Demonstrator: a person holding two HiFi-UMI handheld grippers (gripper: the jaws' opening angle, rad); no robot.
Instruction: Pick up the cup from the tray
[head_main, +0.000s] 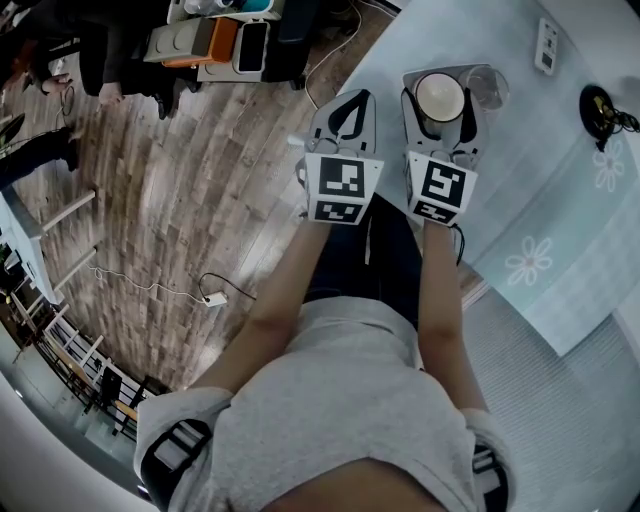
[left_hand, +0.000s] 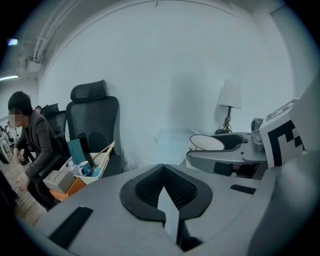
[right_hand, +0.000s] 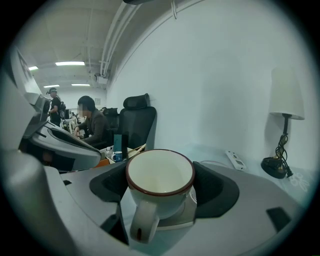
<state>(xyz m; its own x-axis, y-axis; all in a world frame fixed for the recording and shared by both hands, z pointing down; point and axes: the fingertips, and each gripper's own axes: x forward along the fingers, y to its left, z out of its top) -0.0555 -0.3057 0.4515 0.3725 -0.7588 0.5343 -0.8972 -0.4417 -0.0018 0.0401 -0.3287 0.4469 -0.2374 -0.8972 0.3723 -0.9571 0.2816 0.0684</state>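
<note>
**Cup stands between the wide jaws of the right tool**

In the head view the hands are hidden under the marker cubes (head_main: 342, 187). Only two bare forearms (head_main: 440, 300) show, stretched forward side by side. The right tool (head_main: 440, 108) is released: its jaws stand wide on both sides of the white cup (right_hand: 160, 180) with the dark red rim, whose handle is turned toward the person. The cup sits near the near edge of the counter (head_main: 540, 180), close to its left corner, on what seems a clear tray (head_main: 490, 85), mostly covered by cup and jaws. The left tool (left_hand: 161, 172) is clenched on nothing, just beside the right one, over that corner. The print on a white device (head_main: 546, 45) farther back is too small to read.
</note>
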